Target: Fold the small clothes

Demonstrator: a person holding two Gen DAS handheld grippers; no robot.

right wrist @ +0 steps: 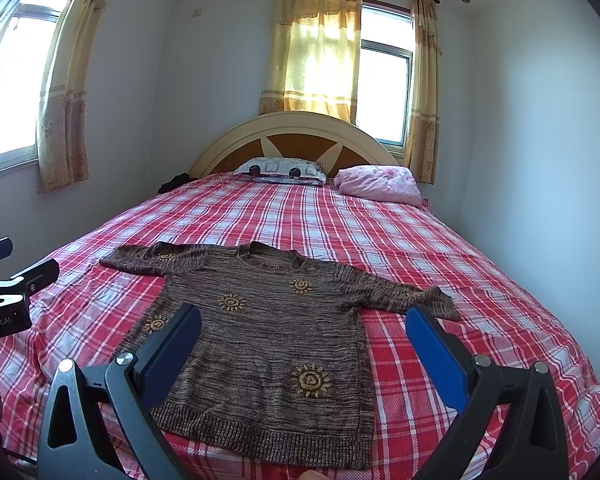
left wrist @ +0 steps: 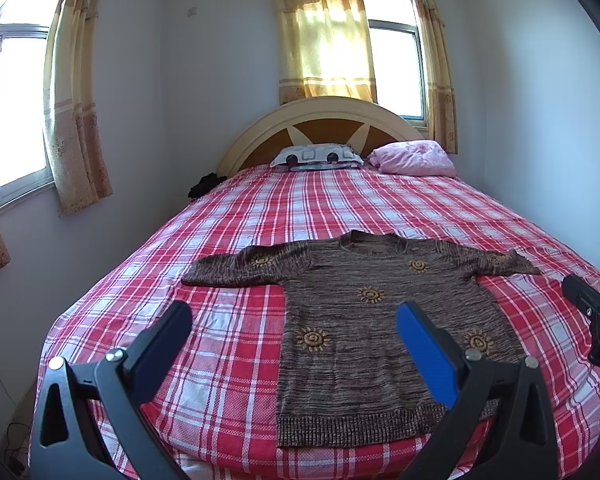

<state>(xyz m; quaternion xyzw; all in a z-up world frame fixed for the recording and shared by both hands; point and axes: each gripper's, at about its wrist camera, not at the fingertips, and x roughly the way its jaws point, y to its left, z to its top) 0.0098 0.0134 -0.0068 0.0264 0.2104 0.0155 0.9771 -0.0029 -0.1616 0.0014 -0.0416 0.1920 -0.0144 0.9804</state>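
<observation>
A small brown knit sweater (left wrist: 372, 332) (right wrist: 272, 336) with yellow sun motifs lies flat and face up on the red plaid bed, both sleeves spread out sideways, hem toward me. My left gripper (left wrist: 294, 316) hovers open above the hem's left part, nothing between its fingers. My right gripper (right wrist: 304, 320) is also open and held over the hem's right part, apart from the cloth. In the left wrist view the right gripper (left wrist: 596, 312) shows at the right edge. The left gripper (right wrist: 4, 280) shows at the left edge of the right wrist view.
The red plaid bed cover (left wrist: 236, 220) (right wrist: 440, 264) spreads around the sweater. A patterned pillow (left wrist: 316, 156) and a pink pillow (left wrist: 414, 158) lie by the headboard (left wrist: 320, 120). A dark item (left wrist: 204, 186) sits at the bed's far left. Walls stand close on both sides.
</observation>
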